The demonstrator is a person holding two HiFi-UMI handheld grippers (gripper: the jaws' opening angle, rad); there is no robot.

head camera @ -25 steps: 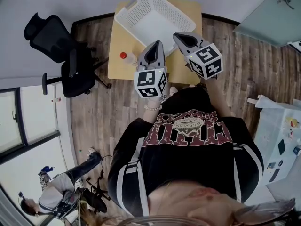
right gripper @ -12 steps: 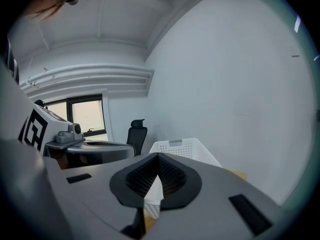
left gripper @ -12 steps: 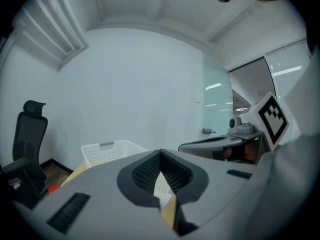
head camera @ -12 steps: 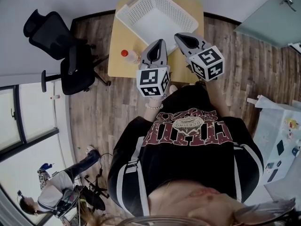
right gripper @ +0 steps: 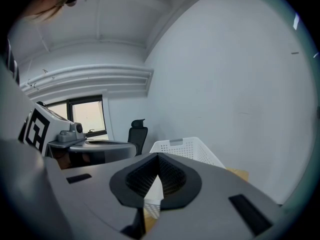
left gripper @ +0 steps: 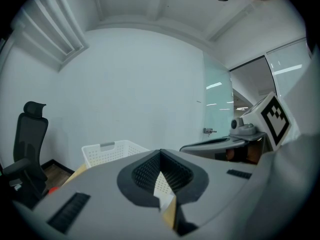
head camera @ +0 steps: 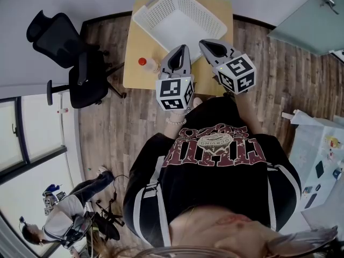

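Overhead, the left gripper (head camera: 181, 48) and the right gripper (head camera: 205, 42) hung side by side at the upper middle of the head view. Each had its jaws drawn together with nothing between them, which both gripper views confirmed. Just beyond their tips, at the top centre, a white basket (head camera: 153, 9) sat askew on a small wooden table (head camera: 135, 47), one corner hanging past the far edge. It looked light and fairly stiff, though the thin perforated walls would probably flex under a pinch. The rim, or the handle slot in the short wall facing the grippers, seemed the surest hold. A small bottle (head camera: 149, 65) with a red cap lay near the table's left edge, just left of the left gripper and apart from the basket. It seemed light, smooth and round, so likely to roll or slip, and was best taken across the body below the cap. No label on it could be read. The cubes on the grippers bore only black-and-white square patterns, and the print on the person's dark shirt (head camera: 215, 149) was upside down and too distorted to read. An office chair (head camera: 70, 52) stood at the upper left.
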